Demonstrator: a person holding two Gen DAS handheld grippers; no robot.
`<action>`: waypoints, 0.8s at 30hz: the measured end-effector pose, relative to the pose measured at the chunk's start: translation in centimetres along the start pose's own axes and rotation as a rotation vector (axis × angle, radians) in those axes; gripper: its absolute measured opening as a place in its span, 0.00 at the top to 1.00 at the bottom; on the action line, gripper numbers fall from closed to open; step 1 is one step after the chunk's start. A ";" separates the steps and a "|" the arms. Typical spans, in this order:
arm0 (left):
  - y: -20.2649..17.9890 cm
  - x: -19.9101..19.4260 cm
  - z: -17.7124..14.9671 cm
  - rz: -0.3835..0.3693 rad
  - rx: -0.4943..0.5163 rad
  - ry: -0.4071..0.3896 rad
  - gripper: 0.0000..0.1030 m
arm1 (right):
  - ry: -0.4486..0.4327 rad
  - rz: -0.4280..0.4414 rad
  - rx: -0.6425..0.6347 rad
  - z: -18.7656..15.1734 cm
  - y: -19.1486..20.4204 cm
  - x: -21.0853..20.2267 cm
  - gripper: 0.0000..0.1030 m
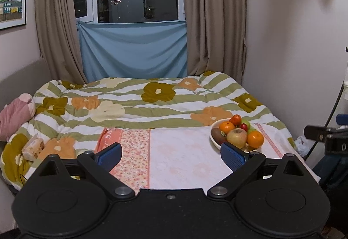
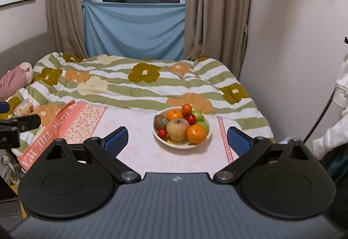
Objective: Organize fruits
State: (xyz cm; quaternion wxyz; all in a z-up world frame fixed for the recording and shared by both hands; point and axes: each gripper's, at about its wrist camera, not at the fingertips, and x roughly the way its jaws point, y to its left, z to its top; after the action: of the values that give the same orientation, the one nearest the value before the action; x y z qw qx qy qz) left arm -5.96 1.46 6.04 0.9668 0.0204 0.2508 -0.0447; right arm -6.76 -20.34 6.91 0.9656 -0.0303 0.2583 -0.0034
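A white bowl full of fruit sits on a pink towel on the bed. It holds a yellow apple, oranges, a kiwi, small red fruits and green fruits. My right gripper is open and empty, hovering just in front of the bowl. In the left wrist view the bowl lies ahead to the right. My left gripper is open and empty above the towel, its right finger near the bowl.
A flowered quilt covers the bed. A pink plush and a tissue pack lie at the left. Curtains and a window stand behind, a wall at the right. The person's white sleeve is at the right.
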 end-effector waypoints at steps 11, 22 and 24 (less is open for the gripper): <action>-0.7 0.2 -0.2 0.000 0.025 0.000 0.01 | 0.027 -0.007 0.025 -0.9 -0.4 0.6 0.00; -0.4 0.6 -0.3 0.006 0.004 0.016 0.01 | 0.034 0.002 0.024 -0.8 -0.2 1.6 0.00; -0.4 0.6 -0.3 0.008 0.006 0.016 0.01 | 0.034 0.005 0.025 -0.9 -0.1 1.6 0.00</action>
State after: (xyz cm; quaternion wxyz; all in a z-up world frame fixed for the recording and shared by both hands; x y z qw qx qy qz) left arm -5.59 1.07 5.51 0.9648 0.0245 0.2585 -0.0414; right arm -5.80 -20.57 5.34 0.9614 -0.0174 0.2745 -0.0049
